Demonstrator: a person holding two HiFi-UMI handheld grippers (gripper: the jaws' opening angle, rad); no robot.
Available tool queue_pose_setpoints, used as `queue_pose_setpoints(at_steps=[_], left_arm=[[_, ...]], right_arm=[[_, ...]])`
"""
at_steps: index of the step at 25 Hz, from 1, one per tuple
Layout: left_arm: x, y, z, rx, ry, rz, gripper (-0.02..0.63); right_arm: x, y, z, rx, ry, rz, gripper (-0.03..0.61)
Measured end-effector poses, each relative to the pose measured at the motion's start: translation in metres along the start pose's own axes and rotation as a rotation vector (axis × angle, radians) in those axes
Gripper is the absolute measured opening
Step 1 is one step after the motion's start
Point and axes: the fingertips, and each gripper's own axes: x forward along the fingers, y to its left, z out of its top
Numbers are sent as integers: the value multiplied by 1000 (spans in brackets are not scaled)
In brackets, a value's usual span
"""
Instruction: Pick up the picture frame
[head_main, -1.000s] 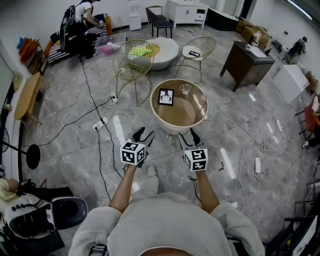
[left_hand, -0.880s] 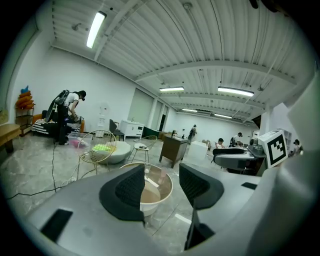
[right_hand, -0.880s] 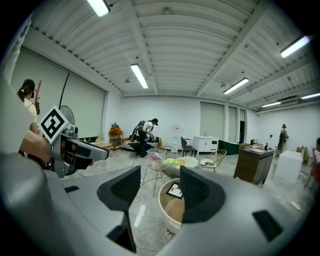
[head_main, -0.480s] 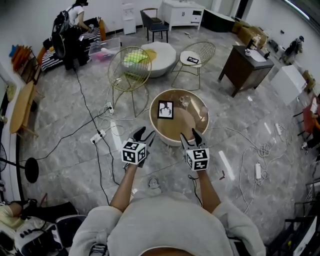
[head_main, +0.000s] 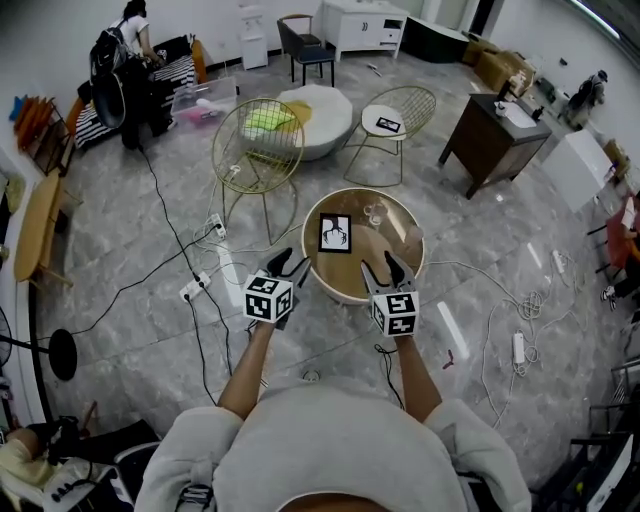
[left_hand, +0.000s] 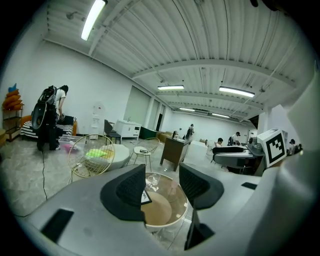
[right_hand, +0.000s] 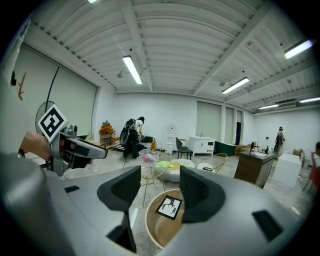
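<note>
A small black picture frame (head_main: 334, 234) with a white print of a dark figure lies flat on the round glass-topped table (head_main: 403, 258). It shows between the jaws in the right gripper view (right_hand: 169, 207), and its corner peeks past the left jaw in the left gripper view (left_hand: 145, 197). My left gripper (head_main: 287, 264) hangs open just off the table's near left rim. Over the near right rim my right gripper (head_main: 382, 267) is open too. Neither holds anything.
A clear glass (head_main: 375, 212) stands on the table behind the frame. Two gold wire chairs (head_main: 258, 145) (head_main: 400, 112), a white pouf (head_main: 318, 108) and a dark wooden desk (head_main: 492, 128) stand beyond. Cables and power strips (head_main: 193, 289) cross the floor. A person (head_main: 128, 45) bends at the far left.
The table and frame have come closer beneath me as I stepped forward. Both grippers now reach the table's near rim, still open.
</note>
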Motion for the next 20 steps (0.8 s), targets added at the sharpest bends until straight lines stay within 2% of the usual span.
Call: queue_pose_setpoints(at_steps=[11,20], left_arm=[[29,-1,-6,0,48,-61,204],[38,13,-11,-11,58,-50,204]], right_arm=[[10,-15,-12,22,41,-48,225],[25,-14,-22,30,59,-36,225]])
